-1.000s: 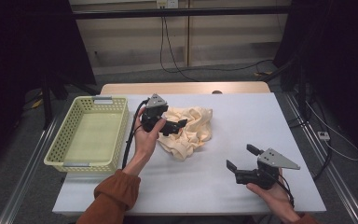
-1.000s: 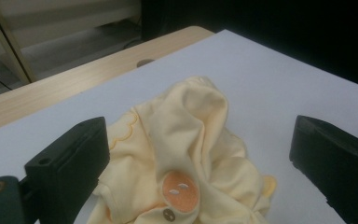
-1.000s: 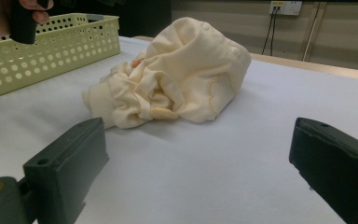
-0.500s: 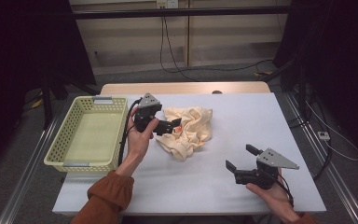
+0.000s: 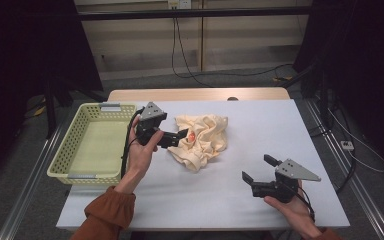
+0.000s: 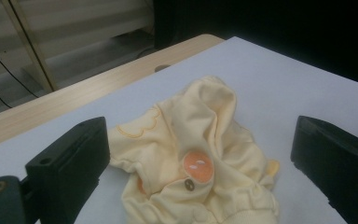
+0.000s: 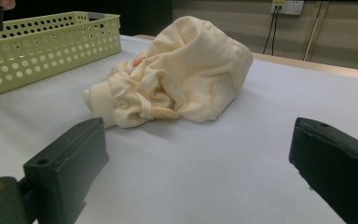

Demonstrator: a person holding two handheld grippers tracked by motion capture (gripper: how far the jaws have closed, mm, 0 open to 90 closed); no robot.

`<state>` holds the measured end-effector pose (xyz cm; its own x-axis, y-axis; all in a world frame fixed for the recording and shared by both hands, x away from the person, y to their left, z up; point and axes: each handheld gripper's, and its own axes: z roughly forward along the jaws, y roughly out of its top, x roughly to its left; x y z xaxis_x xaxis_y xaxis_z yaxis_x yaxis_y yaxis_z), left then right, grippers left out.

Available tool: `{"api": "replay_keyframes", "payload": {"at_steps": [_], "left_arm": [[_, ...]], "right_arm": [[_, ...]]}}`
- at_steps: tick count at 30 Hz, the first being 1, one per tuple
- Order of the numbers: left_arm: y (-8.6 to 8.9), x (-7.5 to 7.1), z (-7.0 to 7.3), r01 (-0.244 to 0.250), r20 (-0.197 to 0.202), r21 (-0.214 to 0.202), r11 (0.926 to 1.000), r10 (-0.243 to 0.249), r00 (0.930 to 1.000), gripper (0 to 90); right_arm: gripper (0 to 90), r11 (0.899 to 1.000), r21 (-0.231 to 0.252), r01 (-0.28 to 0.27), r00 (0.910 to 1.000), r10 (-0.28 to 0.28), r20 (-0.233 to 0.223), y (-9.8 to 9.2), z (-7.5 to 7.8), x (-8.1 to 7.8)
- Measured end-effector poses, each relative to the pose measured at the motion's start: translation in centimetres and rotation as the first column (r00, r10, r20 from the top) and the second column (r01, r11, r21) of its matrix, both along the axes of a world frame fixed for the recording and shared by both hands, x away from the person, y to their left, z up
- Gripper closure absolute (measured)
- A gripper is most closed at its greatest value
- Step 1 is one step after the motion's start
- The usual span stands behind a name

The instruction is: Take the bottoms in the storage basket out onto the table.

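Here the left claw [image 5: 179, 139], jaws wide, frames the garment's [image 6: 196, 154] orange patch [image 6: 198, 166]; right claw [image 5: 259, 169] wide too.

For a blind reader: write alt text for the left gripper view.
A crumpled cream garment with an orange patch lies on a white table, framed between the open jaws of the left claw. A wooden edge runs behind the table, with a dark backdrop beyond.
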<state>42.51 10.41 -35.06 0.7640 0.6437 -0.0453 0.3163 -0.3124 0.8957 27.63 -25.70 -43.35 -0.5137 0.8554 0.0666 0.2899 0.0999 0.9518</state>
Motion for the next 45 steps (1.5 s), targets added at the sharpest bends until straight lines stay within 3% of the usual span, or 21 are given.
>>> {"api": "replay_keyframes", "payload": {"at_steps": [4,17,22,45], "left_arm": [[0.2,-0.5,0.2,-0.012,-0.002,0.012,0.9999,0.012,0.9999,4.6],[1.9,-1.6,0.4,-0.034,0.036,-0.004,0.9994,0.034,0.9988,4.8],[2.3,-2.0,1.1,-0.035,0.058,0.040,0.9986,0.033,0.9978,5.1],[5.2,-4.7,1.1,-0.074,0.098,0.020,0.9971,0.071,0.9926,5.7]], "right_arm": [[3.9,1.000,-0.001,-0.001,1.0000,0.001,0.000,0.0,0.0,0.0],[3.9,1.000,0.001,-0.001,1.0000,0.001,0.000,0.0,0.0,0.0],[3.9,1.000,0.000,0.001,1.0000,-0.001,-0.001,0.1,0.0,0.1],[3.9,1.000,-0.003,0.001,1.0000,-0.001,-0.001,0.1,0.0,0.1]]}}
